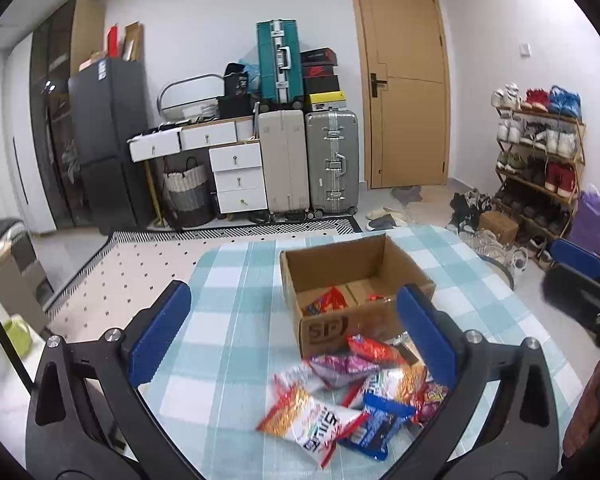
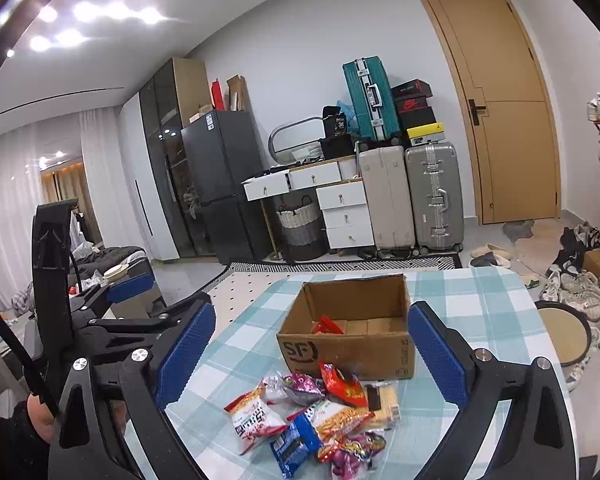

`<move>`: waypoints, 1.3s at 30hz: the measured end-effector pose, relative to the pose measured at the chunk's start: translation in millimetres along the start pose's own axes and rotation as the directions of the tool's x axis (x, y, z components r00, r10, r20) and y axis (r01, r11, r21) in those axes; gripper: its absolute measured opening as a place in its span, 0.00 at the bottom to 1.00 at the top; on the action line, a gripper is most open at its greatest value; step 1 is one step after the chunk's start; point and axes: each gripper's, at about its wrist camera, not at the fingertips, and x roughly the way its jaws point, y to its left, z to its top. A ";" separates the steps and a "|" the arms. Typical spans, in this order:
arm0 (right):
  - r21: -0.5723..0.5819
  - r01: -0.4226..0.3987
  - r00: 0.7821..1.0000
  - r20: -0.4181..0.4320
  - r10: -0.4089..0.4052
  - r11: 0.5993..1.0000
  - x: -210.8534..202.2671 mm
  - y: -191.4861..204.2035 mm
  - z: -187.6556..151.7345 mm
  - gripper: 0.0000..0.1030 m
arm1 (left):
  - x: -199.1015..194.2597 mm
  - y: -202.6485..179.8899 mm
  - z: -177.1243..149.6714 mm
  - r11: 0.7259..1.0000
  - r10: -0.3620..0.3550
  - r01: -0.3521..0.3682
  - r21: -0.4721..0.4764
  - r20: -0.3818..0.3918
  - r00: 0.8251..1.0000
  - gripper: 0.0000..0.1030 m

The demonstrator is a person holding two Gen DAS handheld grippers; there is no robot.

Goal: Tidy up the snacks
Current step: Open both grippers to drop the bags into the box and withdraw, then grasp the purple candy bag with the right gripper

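- The cardboard box (image 2: pixel 346 330) stands on the table (image 2: pixel 480 304) and holds only one or two red packets (image 2: pixel 326 325).
- A pile of snacks (image 2: pixel 320 420) lies on the table just in front of the box, so most work seems left.
- The left gripper (image 1: pixel 294 336) and the right gripper (image 2: pixel 312 360) both have their jaws spread wide, holding nothing.

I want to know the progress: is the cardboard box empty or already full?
Nearly empty. The cardboard box holds only a red packet; most snacks lie outside.
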 end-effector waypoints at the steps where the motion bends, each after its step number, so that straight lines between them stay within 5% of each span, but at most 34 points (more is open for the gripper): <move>1: -0.002 0.000 1.000 0.010 0.000 1.000 -7.1 -0.3 -4.7 0.96 | -2.8 3.4 -5.6 1.000 -0.002 0.002 -0.009 0.004 1.000 1.00; 8: -0.019 0.032 0.999 0.029 -0.031 0.999 -36.5 1.2 -34.5 0.99 | -19.8 20.4 -48.2 0.998 0.026 -0.025 -0.050 0.021 0.999 1.00; 21: 0.035 0.067 0.991 -0.119 -0.062 0.997 -15.9 -20.3 -93.9 0.99 | 20.3 45.7 -128.3 0.991 -0.011 0.002 -0.131 -0.073 0.997 1.00; 27: 0.024 0.114 0.971 -0.213 -0.106 0.993 11.6 -29.9 -119.4 0.99 | 48.1 49.2 -154.3 0.992 -0.004 -0.009 -0.130 -0.099 0.995 1.00; 39: 0.080 0.108 0.924 -0.377 -0.071 0.991 67.1 -58.9 -150.1 0.99 | 91.0 55.4 -170.2 0.983 -0.036 0.004 -0.182 -0.170 0.985 1.00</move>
